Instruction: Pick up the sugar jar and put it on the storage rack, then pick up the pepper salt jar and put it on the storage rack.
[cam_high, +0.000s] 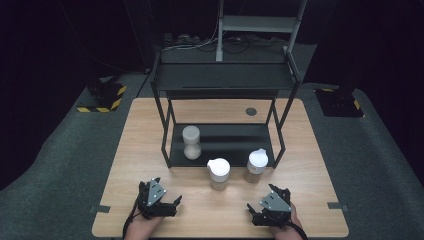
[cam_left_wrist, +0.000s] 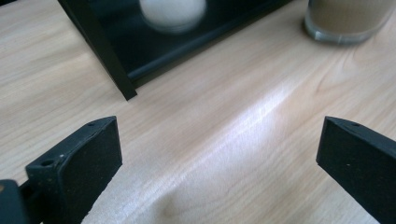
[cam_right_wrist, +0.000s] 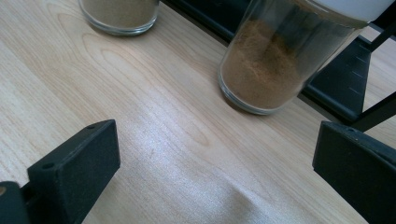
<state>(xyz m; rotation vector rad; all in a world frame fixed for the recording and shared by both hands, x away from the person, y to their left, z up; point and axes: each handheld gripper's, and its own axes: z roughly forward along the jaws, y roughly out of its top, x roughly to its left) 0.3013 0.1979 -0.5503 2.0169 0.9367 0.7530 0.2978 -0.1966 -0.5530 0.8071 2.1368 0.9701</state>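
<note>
Only the jar (cam_right_wrist: 275, 60) base shows, lid seemingly cropped.

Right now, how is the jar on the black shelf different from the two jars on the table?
The shelf jar stands on the rack's bottom shelf and holds white powder; the middle jar and right jar stand on the wooden table and hold brown powder. All three stand upright with white tops.
</note>
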